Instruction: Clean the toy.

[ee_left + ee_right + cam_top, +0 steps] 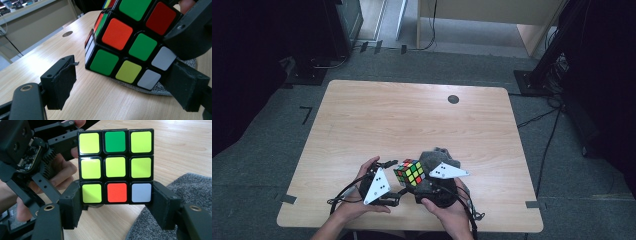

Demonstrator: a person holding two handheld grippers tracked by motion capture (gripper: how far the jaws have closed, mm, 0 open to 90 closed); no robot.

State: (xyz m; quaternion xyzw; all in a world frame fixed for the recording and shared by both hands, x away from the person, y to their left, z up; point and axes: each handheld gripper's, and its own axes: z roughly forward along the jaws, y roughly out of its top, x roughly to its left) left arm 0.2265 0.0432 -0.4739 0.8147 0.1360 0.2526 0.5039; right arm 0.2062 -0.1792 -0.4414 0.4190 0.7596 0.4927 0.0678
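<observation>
A scrambled colour cube [409,172] is held just above the table's near edge. My right gripper [421,181] is shut on it. In the right gripper view the two pads [72,202] clamp the bottom layer of the cube [115,166], whose facing side is mostly yellow. My left gripper [395,179] is at the cube's left side and stands open. In the left gripper view its left pad [62,80] is clear of the cube [125,42], and its right pad [187,86] sits by the cube's lower corner. The left gripper [37,157] and its hand are behind the cube.
A grey cloth [439,157] lies under and behind the cube, beneath my right gripper; the cloth [195,192] is at lower right. The wooden table [412,115] has a dark round hole [453,99] at its far right. Dark stands and cables surround the table.
</observation>
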